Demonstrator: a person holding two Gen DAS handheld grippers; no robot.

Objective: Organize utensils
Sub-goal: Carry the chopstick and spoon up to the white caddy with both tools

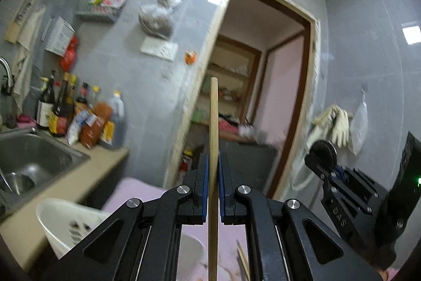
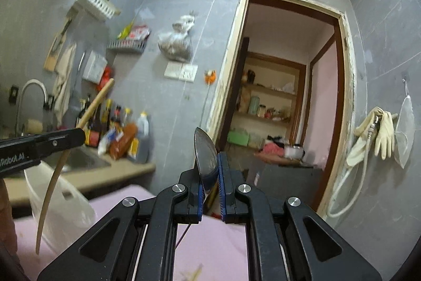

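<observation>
Left wrist: chopstick upright, clamped between left claw pads.

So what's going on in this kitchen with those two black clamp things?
A person is sorting utensils with a hand-held gripper in each hand. The left gripper is shut on a wooden chopstick, held upright. The right gripper is shut on a metal spoon, bowl pointing up. Both are raised above a pink-covered surface, with a white plastic basket just below on the left, beside the sink. A few more chopsticks lie on the pink cover.
</observation>
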